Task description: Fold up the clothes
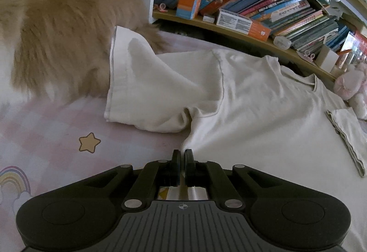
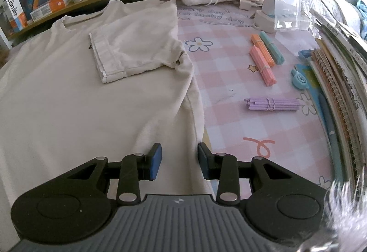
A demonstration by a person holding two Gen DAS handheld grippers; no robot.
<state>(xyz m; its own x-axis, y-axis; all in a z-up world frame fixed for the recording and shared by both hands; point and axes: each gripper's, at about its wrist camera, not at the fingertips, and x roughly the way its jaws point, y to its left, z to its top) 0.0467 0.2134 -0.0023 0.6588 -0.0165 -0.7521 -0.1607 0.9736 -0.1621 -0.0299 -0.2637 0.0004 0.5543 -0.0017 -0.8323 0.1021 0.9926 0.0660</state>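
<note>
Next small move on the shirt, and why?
Probably close the right tool on the t-shirt side edge it straddles. The left tool is already shut on the opposite edge, and the right sleeve is folded in while the left sleeve lies spread.

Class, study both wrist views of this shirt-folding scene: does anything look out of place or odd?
Yes: a furry tan animal stands against the cream T-shirt, over its unfolded sleeve, in the folding area. The other sleeve is already folded in.
</note>
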